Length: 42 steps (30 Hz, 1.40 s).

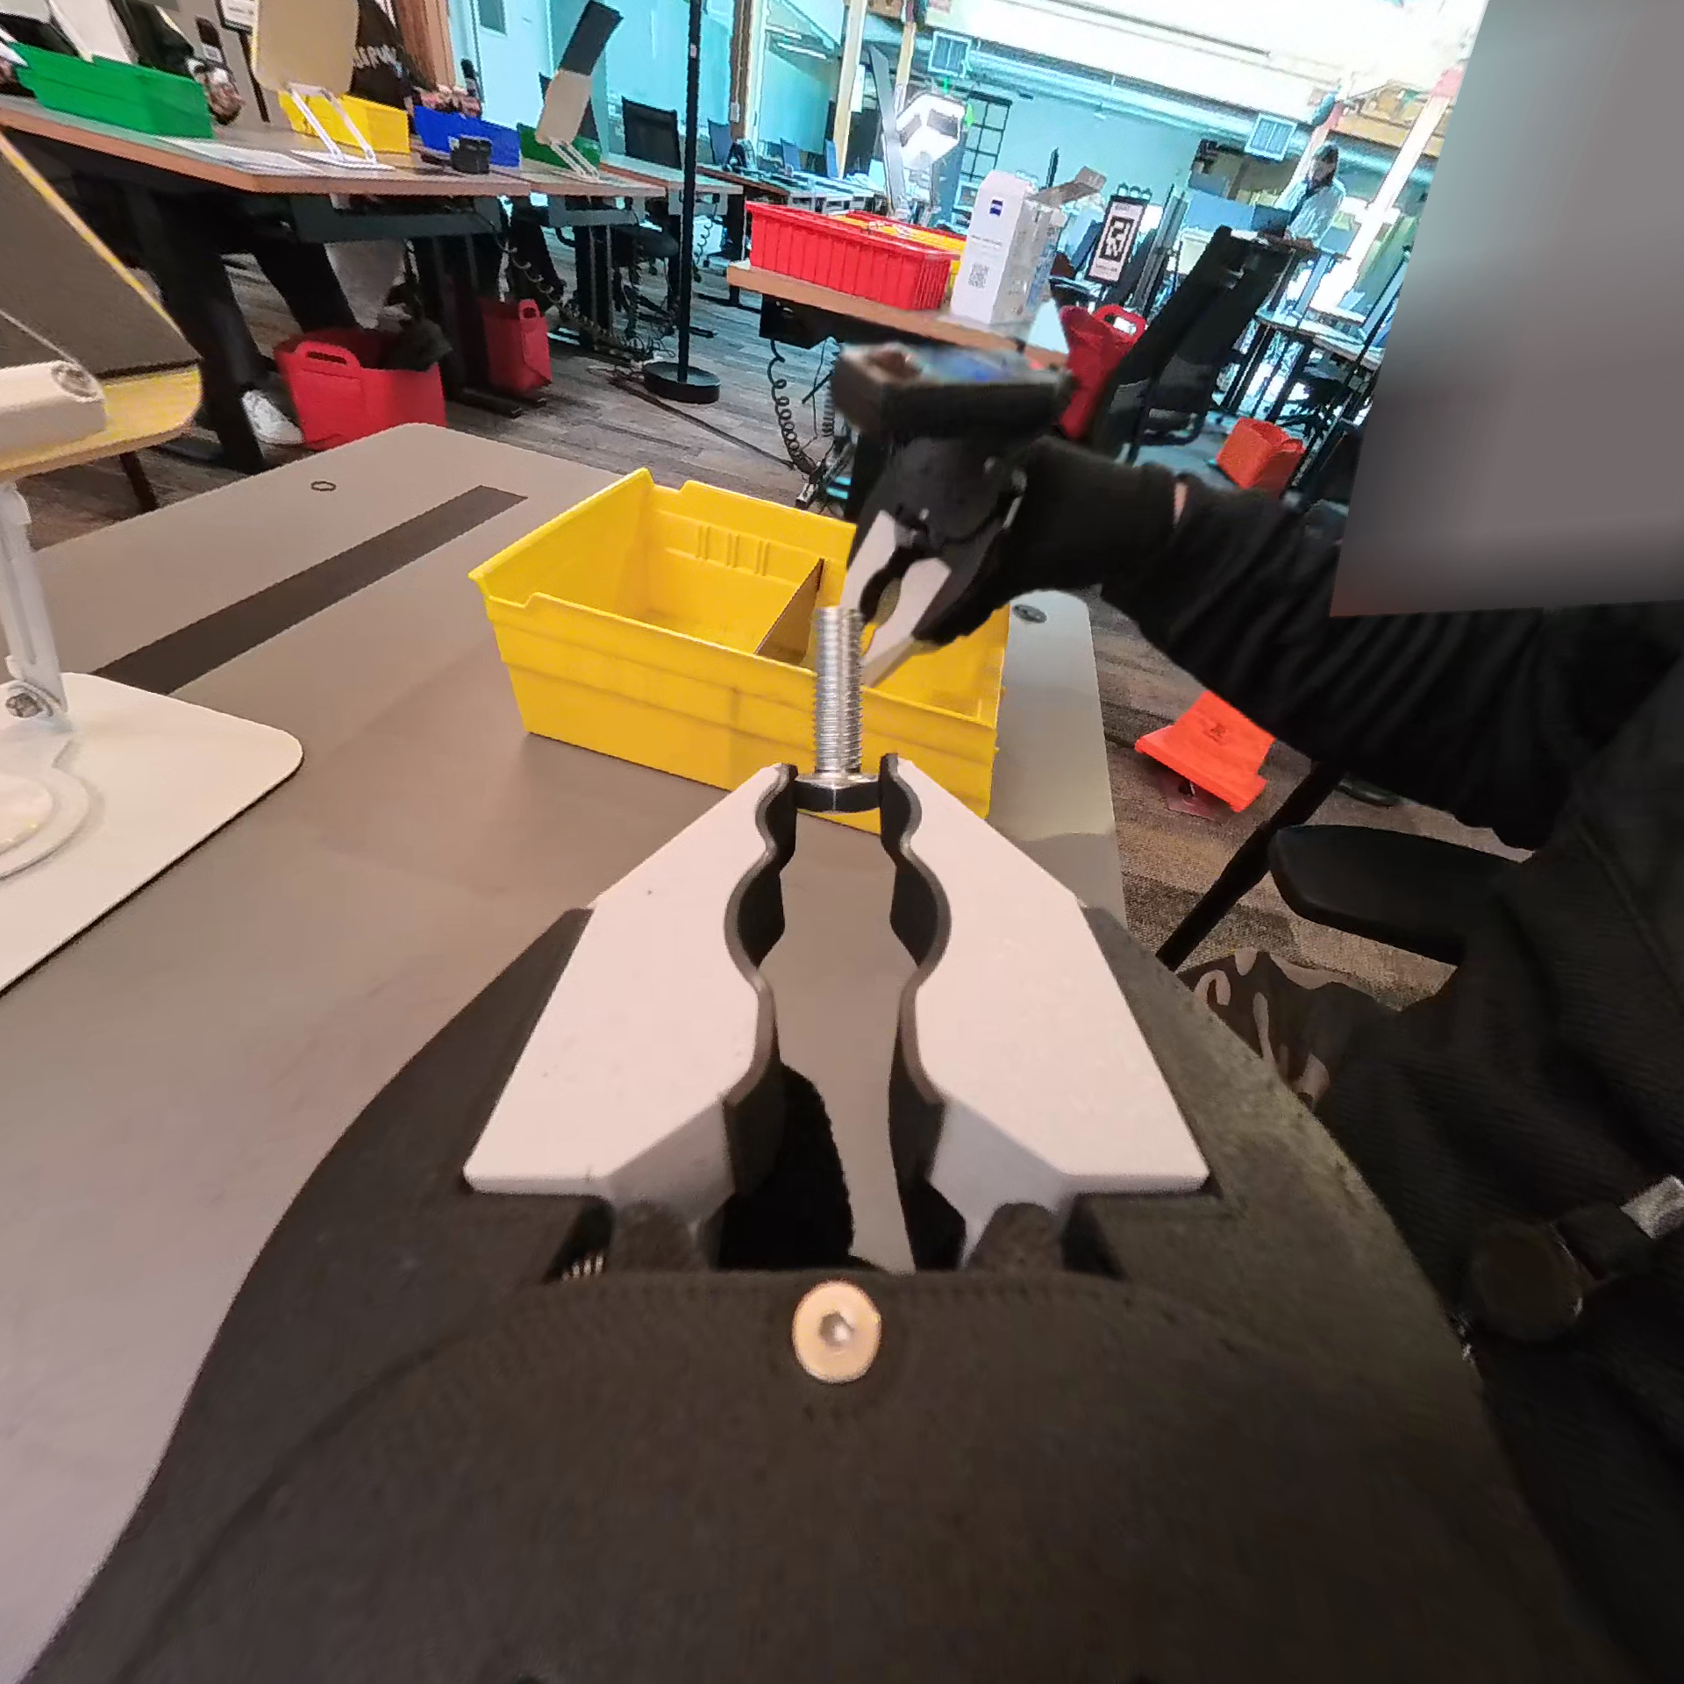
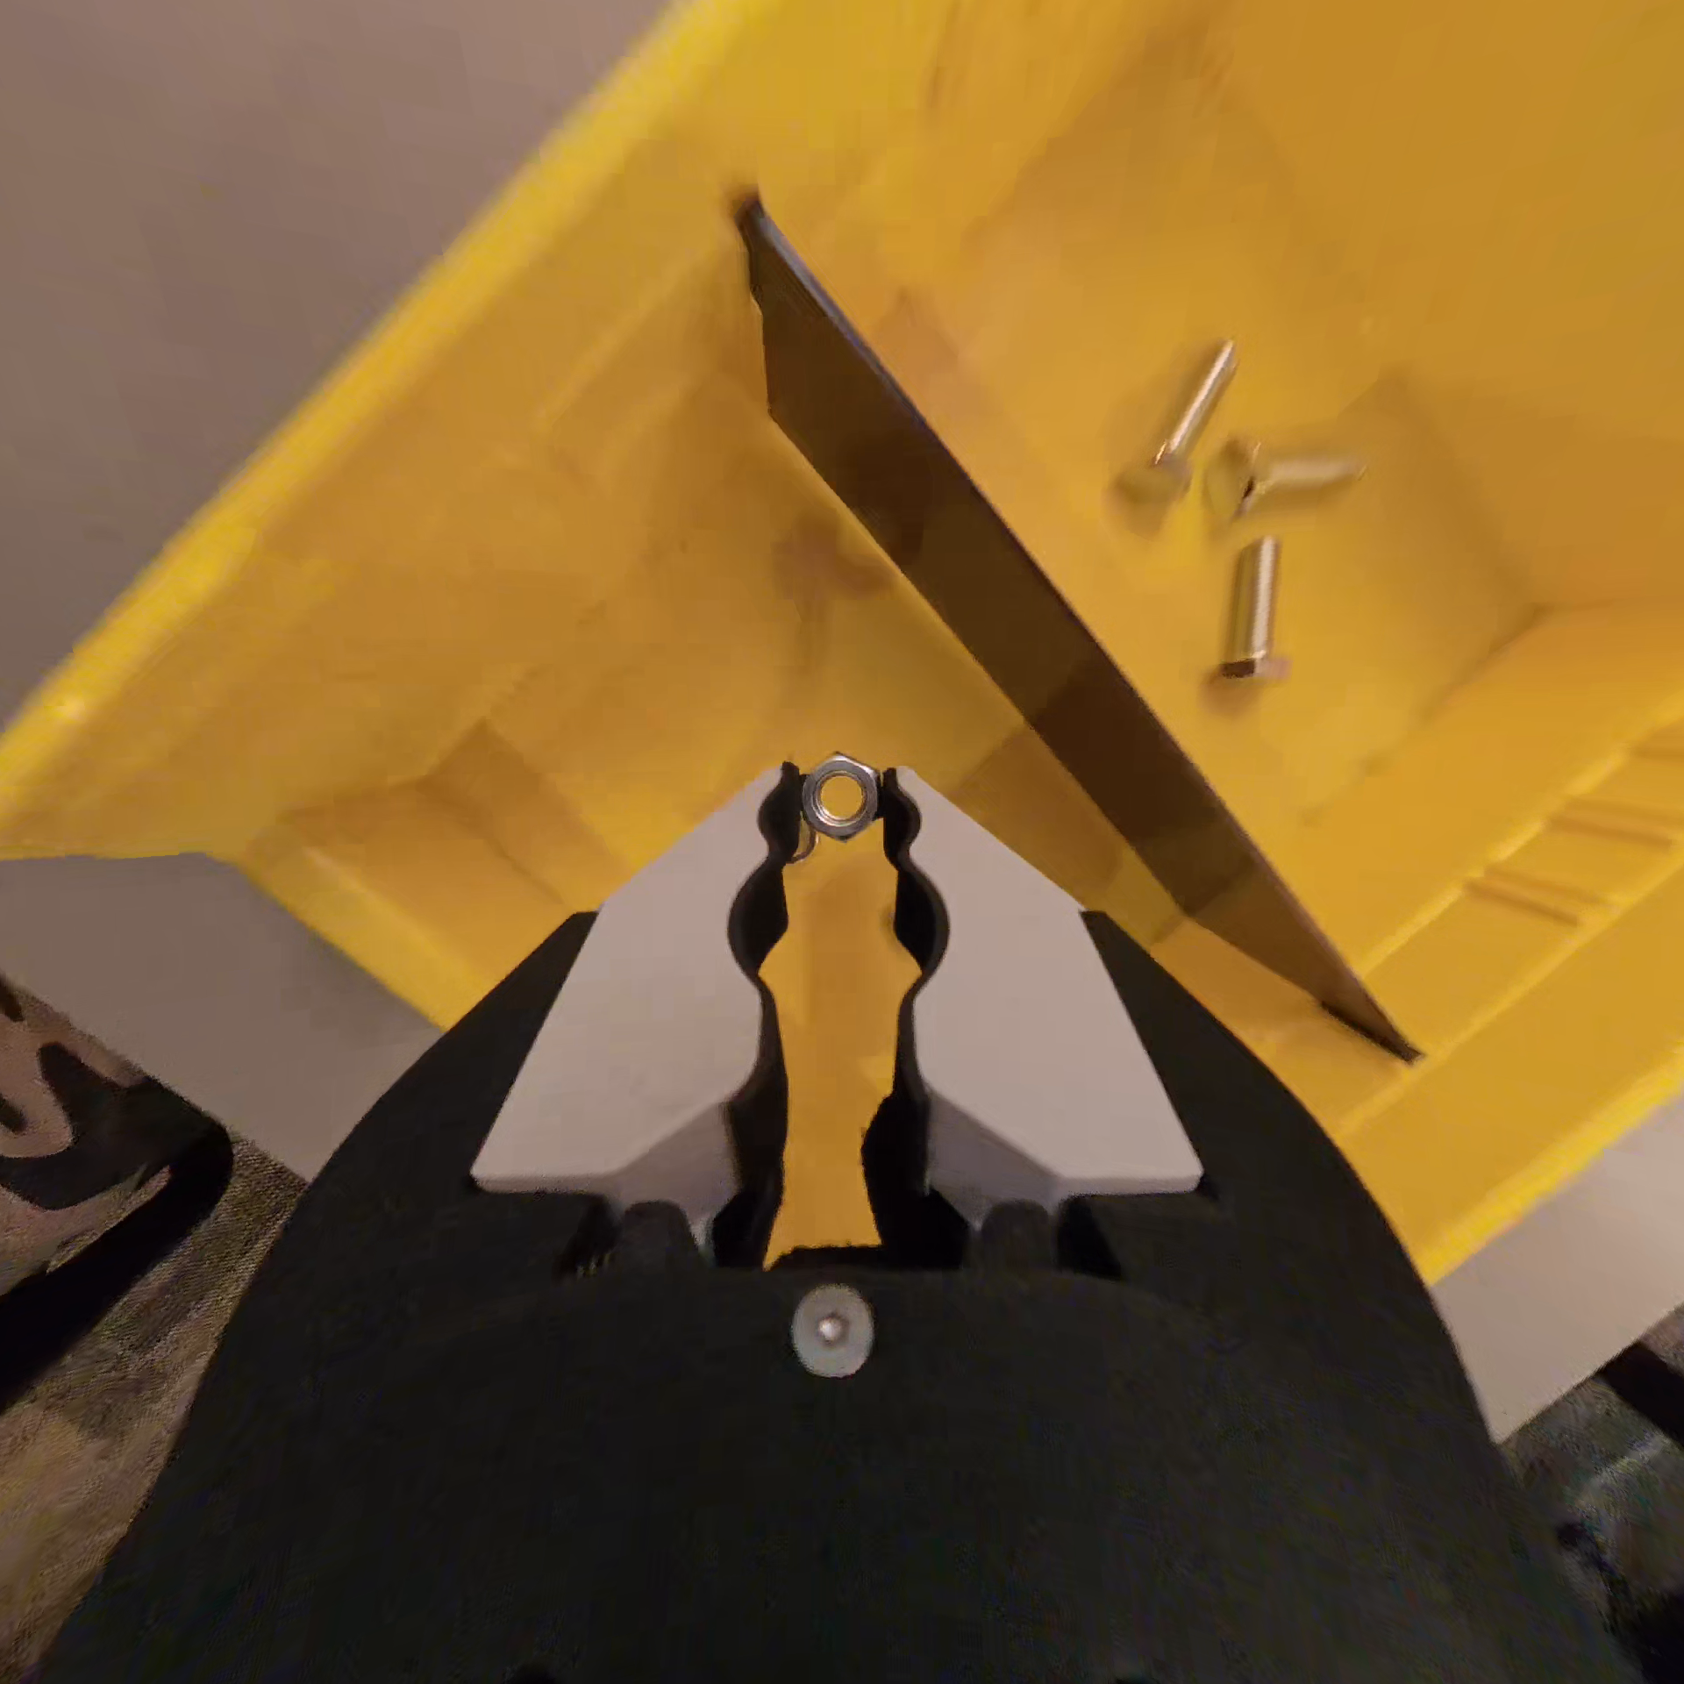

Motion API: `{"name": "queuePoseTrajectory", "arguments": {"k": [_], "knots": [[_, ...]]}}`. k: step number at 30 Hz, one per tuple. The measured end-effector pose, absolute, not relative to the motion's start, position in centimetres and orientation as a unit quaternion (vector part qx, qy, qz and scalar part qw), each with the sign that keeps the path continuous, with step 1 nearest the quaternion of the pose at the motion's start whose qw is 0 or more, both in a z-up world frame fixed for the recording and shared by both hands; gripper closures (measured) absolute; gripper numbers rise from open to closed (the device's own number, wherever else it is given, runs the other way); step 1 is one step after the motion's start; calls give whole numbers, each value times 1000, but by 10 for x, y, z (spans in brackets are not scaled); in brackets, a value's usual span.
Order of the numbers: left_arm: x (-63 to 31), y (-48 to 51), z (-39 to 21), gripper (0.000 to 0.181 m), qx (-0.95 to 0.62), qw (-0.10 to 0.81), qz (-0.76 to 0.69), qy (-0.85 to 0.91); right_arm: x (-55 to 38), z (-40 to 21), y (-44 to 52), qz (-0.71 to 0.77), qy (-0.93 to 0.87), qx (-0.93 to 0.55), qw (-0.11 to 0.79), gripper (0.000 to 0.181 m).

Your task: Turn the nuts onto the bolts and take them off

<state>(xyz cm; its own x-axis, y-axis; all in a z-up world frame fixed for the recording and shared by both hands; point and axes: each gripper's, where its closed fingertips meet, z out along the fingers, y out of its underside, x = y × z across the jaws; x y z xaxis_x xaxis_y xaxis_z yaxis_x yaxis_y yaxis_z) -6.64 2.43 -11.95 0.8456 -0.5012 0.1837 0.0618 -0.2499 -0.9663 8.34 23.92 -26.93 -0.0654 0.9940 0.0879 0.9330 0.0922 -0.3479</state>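
Left gripper clamped on upright bolt head; right gripper pinching nut over yellow bin. Best to centre nut's hole squarely on bolt tip before turning, avoiding cross-threading.

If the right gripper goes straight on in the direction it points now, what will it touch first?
Probably the floor of the yellow bin, in the compartment left of the dark divider. The right gripper, shut on a nut, points down into it. The left view puts the upright bolt right beside it, though; depth is unclear.
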Motion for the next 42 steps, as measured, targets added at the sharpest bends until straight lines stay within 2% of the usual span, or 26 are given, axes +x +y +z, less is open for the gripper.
{"name": "queuePoseTrajectory", "arguments": {"k": [3,7,8,11,14,16,21,23,25,27,33,34,38,41,42], "knots": [[-64,24,-119,165,-755,594,-233,148,88,-293,247,82,-715,-680,139,163],[-63,24,-117,165,-754,597,-230,149,91,-290,259,60,-703,-691,156,139],[-63,24,-116,165,-752,600,-230,148,87,-278,259,69,-699,-690,173,140],[-62,25,-115,165,-746,605,-236,146,53,-212,227,189,-692,-652,246,154],[-58,24,-110,165,-731,617,-252,146,10,-135,154,376,-687,-553,285,154],[-55,22,-106,165,-721,625,-263,145,-12,-98,99,489,-673,-481,276,158],[-49,18,-98,165,-707,634,-277,145,-51,-75,32,618,-630,-415,222,155],[-47,17,-99,165,-708,633,-275,151,-58,-70,19,644,-619,-393,218,159],[-44,17,-99,165,-707,632,-278,154,-65,-75,12,641,-623,-394,213,160],[-42,18,-100,165,-707,631,-280,155,-67,-75,5,653,-620,-386,199,174],[-44,18,-97,165,-703,634,-286,149,-65,-71,10,648,-625,-382,209,174],[-46,17,-97,173,-705,632,-282,151,-63,-66,21,641,-621,-388,229,174],[-58,15,-98,181,-712,636,-255,153,-50,-59,116,535,-623,-473,318,174],[-62,16,-98,181,-716,634,-249,152,-28,-94,216,361,-645,-572,356,174],[-62,17,-99,181,-718,633,-247,152,-19,-108,241,324,-647,-602,338,174]]}}
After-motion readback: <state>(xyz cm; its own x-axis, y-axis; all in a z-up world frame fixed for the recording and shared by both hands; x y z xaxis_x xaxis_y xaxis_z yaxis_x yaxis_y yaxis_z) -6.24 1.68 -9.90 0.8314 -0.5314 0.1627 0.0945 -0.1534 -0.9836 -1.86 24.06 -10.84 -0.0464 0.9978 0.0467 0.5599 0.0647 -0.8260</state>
